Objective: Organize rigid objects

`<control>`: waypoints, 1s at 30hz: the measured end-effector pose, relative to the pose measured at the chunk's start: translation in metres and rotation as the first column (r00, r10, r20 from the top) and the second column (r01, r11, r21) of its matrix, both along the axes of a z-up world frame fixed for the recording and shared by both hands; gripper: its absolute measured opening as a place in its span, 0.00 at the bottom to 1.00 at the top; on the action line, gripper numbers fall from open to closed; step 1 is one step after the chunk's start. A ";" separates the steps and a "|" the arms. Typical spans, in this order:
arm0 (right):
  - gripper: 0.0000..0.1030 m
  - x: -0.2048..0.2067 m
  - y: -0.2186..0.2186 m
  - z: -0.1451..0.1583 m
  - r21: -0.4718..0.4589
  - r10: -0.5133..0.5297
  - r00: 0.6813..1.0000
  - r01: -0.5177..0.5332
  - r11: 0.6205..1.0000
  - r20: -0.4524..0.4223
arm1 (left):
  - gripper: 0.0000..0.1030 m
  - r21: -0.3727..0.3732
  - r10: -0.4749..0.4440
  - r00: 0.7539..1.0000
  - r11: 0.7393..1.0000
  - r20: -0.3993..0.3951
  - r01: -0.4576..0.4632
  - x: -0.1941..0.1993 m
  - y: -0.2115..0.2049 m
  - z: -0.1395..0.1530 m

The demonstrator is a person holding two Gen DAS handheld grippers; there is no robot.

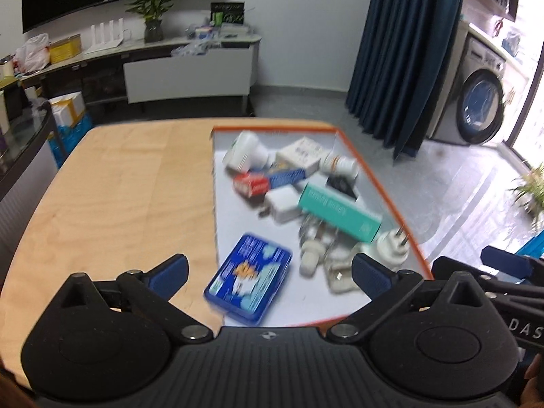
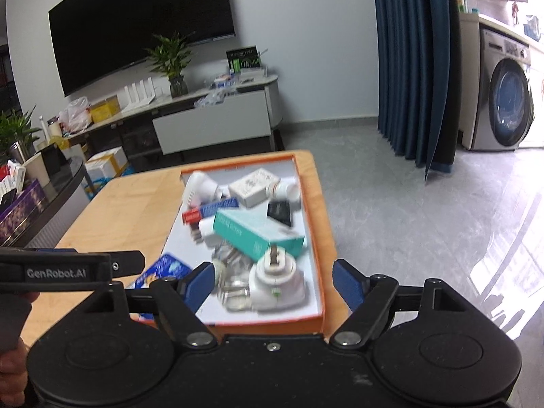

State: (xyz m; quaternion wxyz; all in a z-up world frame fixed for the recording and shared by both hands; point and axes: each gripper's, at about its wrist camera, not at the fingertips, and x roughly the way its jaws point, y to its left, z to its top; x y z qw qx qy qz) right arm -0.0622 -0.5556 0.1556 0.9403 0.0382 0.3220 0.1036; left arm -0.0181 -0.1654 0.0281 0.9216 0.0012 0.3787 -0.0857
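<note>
An orange-rimmed shallow box (image 1: 380, 183) (image 2: 316, 210) sits on a light wooden table (image 1: 119, 187) (image 2: 136, 210). It holds several small items: a blue tin (image 1: 250, 280) (image 2: 163, 268), a teal carton (image 1: 340, 212) (image 2: 258, 234), a red-and-blue toothpaste box (image 1: 268, 180) (image 2: 209, 211), a white charger (image 1: 282, 204), white bottles (image 1: 246, 151) and a white plug-in device (image 2: 277, 284). My left gripper (image 1: 270, 277) is open above the blue tin, empty. My right gripper (image 2: 273, 282) is open above the white plug-in device, empty.
A TV console (image 2: 210, 122) with a plant (image 2: 173, 64) stands against the far wall. A dark blue curtain (image 2: 414, 61) and a washing machine (image 2: 506, 98) are at the right. A cluttered dark counter (image 2: 40, 190) stands left of the table.
</note>
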 end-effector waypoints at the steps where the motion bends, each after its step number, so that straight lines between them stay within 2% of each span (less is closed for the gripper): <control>1: 0.87 -0.002 0.000 -0.003 0.000 0.000 1.000 0.000 1.000 -0.007 | 1.00 0.010 0.002 1.000 1.000 -0.005 -0.002 -0.002 -0.001 -0.003; 4: 0.87 -0.005 0.000 -0.010 -0.004 -0.006 1.000 0.006 1.000 -0.026 | 1.00 0.029 0.005 1.000 1.000 -0.006 -0.005 -0.007 -0.001 -0.010; 9: 0.87 -0.011 0.001 -0.014 -0.014 -0.006 0.999 0.005 1.000 -0.037 | 1.00 0.020 -0.001 1.000 1.000 -0.019 0.002 -0.013 -0.001 -0.016; 30: 0.87 -0.013 0.006 -0.019 -0.038 -0.005 0.999 0.003 0.999 -0.046 | 1.00 0.032 0.020 1.000 0.999 -0.024 -0.019 -0.018 -0.001 -0.020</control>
